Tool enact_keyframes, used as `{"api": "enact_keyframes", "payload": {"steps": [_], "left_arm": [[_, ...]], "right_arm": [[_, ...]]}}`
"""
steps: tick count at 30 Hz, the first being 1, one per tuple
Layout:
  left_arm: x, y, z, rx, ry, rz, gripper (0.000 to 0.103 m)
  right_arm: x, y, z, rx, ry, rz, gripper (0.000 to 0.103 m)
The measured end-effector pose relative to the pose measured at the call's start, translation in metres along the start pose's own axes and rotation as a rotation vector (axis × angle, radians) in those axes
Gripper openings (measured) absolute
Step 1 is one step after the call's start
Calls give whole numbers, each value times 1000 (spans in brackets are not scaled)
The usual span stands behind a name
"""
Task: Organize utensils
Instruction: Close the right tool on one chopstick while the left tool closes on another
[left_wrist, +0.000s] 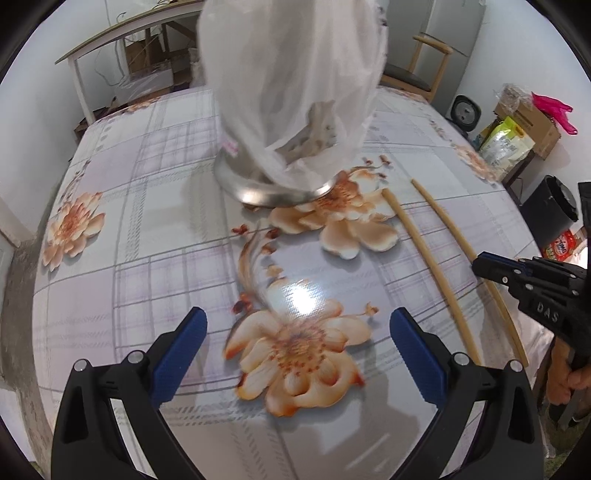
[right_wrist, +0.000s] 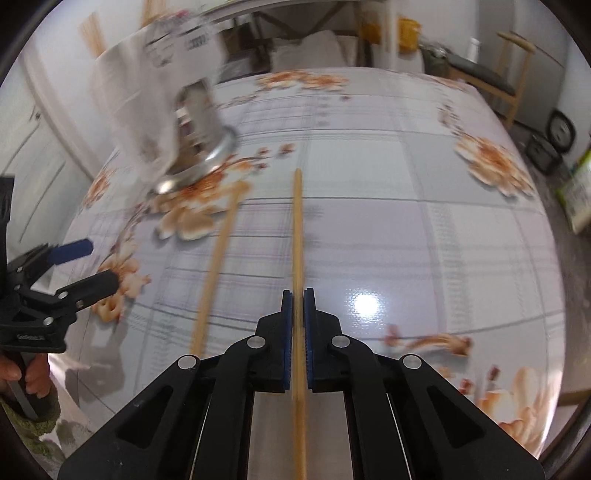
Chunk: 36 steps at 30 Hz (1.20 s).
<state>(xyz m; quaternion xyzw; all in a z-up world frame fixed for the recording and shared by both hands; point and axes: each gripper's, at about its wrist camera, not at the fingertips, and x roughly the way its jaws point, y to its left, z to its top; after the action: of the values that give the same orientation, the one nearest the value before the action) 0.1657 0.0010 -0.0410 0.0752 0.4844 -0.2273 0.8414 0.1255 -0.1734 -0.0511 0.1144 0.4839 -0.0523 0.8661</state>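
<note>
Right gripper fingers clamped on one chopstick, lying along the floral surface. Second chopstick lies just beside it, left. Left gripper fingers wide, holding nothing. Bag-wrapped metal holder stands beyond.

The worktop wears a glossy plaid cloth printed with orange flowers. At its twelve o'clock stands a metal holder wrapped in a white plastic bag; at three o'clock lie two chopsticks, near each other.
</note>
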Motion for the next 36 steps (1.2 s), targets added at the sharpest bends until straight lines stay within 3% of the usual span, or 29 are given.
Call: {"api": "enact_keyframes", "payload": {"steps": [6, 11, 19, 26, 31, 36], "left_arm": [[5, -25, 15, 33, -17, -110, 97], [12, -55, 25, 87, -31, -140, 93], [33, -88, 29, 190, 4, -73, 62], [39, -95, 22, 243, 7, -11, 42], [34, -88, 20, 224, 15, 6, 15], [27, -77, 13, 188, 21, 4, 10]], "right_arm": [[-4, -28, -4, 105, -10, 58, 4], [-4, -29, -5, 111, -16, 76, 4], [-5, -35, -7, 138, -26, 121, 4], [-6, -37, -8, 148, -34, 138, 4], [-5, -37, -9, 151, -35, 141, 4], [-5, -36, -9, 144, -35, 136, 4]]}}
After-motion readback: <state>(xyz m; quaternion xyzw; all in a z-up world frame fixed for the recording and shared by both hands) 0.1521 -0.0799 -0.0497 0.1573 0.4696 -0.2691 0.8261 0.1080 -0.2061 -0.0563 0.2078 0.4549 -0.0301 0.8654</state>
